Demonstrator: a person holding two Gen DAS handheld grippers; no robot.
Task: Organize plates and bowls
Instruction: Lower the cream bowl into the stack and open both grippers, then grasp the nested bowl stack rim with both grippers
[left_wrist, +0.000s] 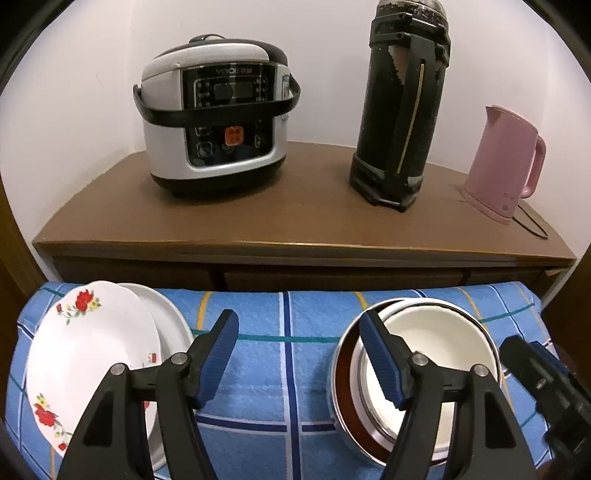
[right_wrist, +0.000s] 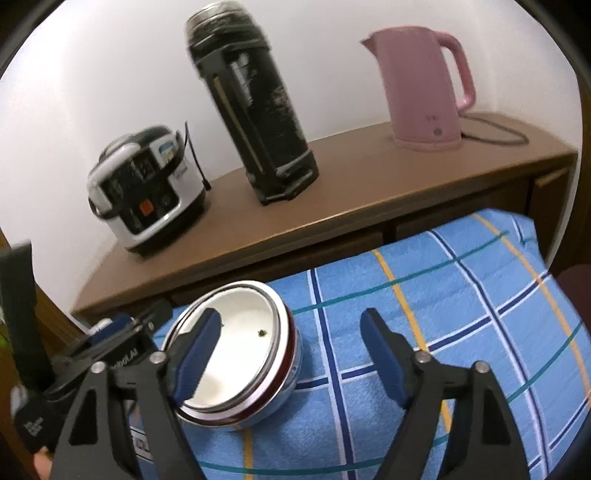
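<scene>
I saw the blue checked cloth (left_wrist: 288, 332) spread before the brown wooden cabinet (left_wrist: 295, 206). At its left end lay two white round plates (left_wrist: 92, 347), overlapped, the upper one painted with red flowers. Towards the right sat nested steel-rimmed bowls (left_wrist: 424, 332), white inside with a dark red band. My left gripper (left_wrist: 299, 354) stood wide apart over cloth; my right gripper (right_wrist: 291, 354) gaped too, holding nothing.

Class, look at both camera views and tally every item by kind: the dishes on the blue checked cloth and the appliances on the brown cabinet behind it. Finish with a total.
Plates: 2, stacked, the flowered one on top
Bowls: 2, nested
Rice cooker: 1
Black flask: 1
Pink kettle: 1
Total: 7
</scene>
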